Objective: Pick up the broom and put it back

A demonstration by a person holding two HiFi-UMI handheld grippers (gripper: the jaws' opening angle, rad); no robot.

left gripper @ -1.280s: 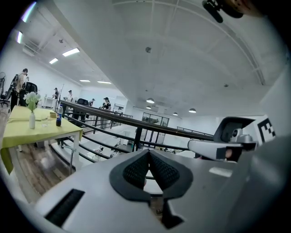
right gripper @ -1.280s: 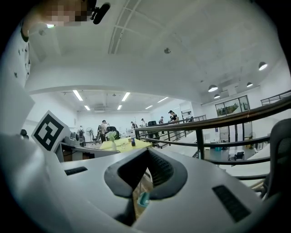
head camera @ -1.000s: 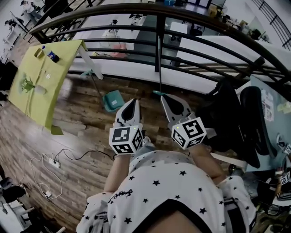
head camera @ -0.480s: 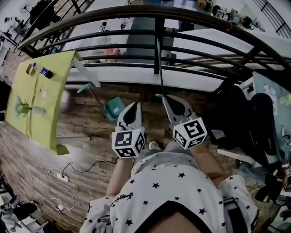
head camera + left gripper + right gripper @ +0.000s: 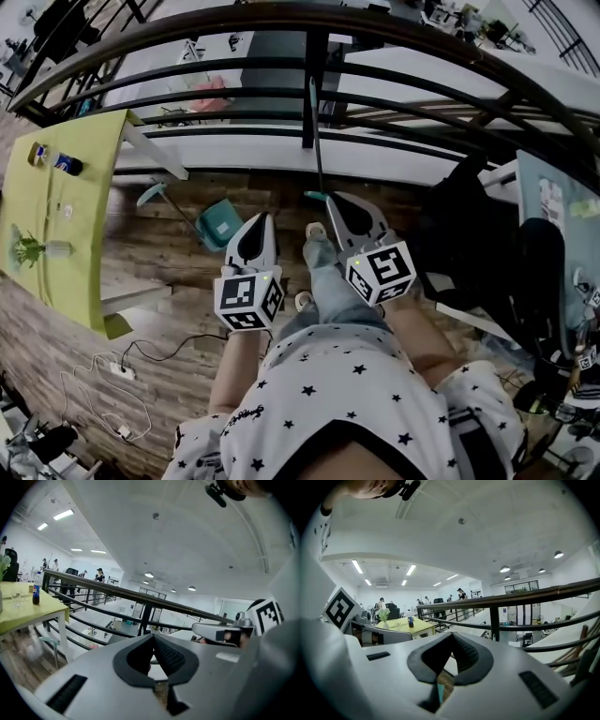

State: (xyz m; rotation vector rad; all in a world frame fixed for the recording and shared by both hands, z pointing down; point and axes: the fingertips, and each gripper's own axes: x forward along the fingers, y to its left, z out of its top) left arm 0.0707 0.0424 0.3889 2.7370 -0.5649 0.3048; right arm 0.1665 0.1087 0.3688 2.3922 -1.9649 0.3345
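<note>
The broom (image 5: pixel 317 141) stands upright against the black railing (image 5: pixel 187 67), a thin dark handle with a teal fitting (image 5: pixel 315 195) low down. My right gripper (image 5: pixel 331 198) is held just right of that fitting, shut and empty; in the right gripper view (image 5: pixel 452 635) its pads meet, and a teal sliver (image 5: pixel 439 693) shows through the gap below them. My left gripper (image 5: pixel 262 218) is level with it, further left, also shut with nothing in it (image 5: pixel 153 637). I cannot tell whether the right fingertips touch the broom.
A teal dustpan (image 5: pixel 217 223) with a long handle lies on the wooden floor, left of the left gripper. A yellow-green table (image 5: pixel 66 197) with a bottle stands at far left. Black chairs (image 5: pixel 469 234) crowd the right. A power strip and cable (image 5: pixel 117 370) lie lower left.
The person has stepped towards the railing; a trouser leg and shoe now show between the grippers. Both grippers moved along, still shut. The table has slid towards the picture's left edge.
</note>
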